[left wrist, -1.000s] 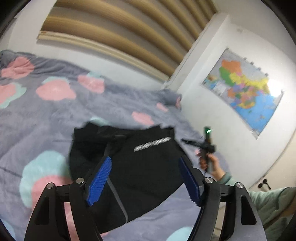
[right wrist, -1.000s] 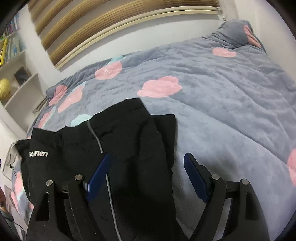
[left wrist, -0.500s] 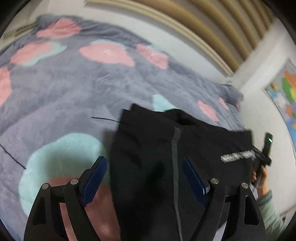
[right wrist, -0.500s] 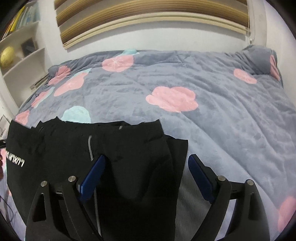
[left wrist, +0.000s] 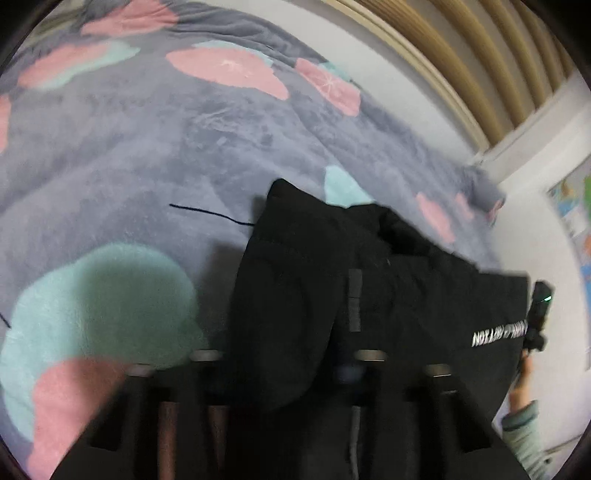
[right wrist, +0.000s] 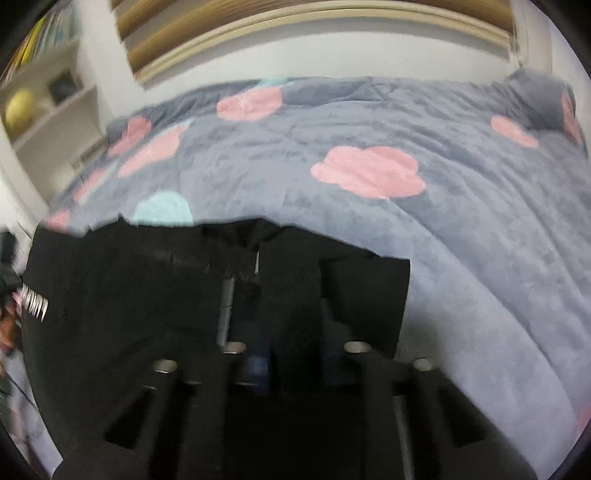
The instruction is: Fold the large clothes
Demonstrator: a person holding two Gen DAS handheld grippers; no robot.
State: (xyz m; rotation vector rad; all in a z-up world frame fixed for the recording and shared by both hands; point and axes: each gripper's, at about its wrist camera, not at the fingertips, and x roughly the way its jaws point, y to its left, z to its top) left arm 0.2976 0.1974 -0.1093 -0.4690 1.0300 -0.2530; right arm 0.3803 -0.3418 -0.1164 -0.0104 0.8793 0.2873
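Since a second ago both of your grippers have dropped right down onto the near edge of the black pants (left wrist: 369,295), and the jaws that were spread wide have come in, so now the cloth runs straight into them. The left gripper (left wrist: 284,369) looks pinched onto the near hem on its side: its blue pads are buried in black fabric and the finger bases sit close together, though it's blurry enough that I'm calling the grip a judgement, not a fact. Same story with the right gripper (right wrist: 295,354), narrow and with the fabric bunched between the fingers. The pants lie flat on the grey flowered blanket (left wrist: 147,147), already doubled over, directly ahead of both grippers and stretching away from you toward the window blinds (right wrist: 295,33). The long axis runs side to side across your body, with the white lettering (left wrist: 498,334) at your right-hand end in the left view and a grey stripe (left wrist: 354,299) running away from you down the middle. So each hand is on its own near corner and neither is really closer than the other. My guess is the next fold wants the near edge lifted and carried forward over the far edge, both hands level so it doesn't skew. In the left view your right hand (left wrist: 522,376) shows past the lettered end.
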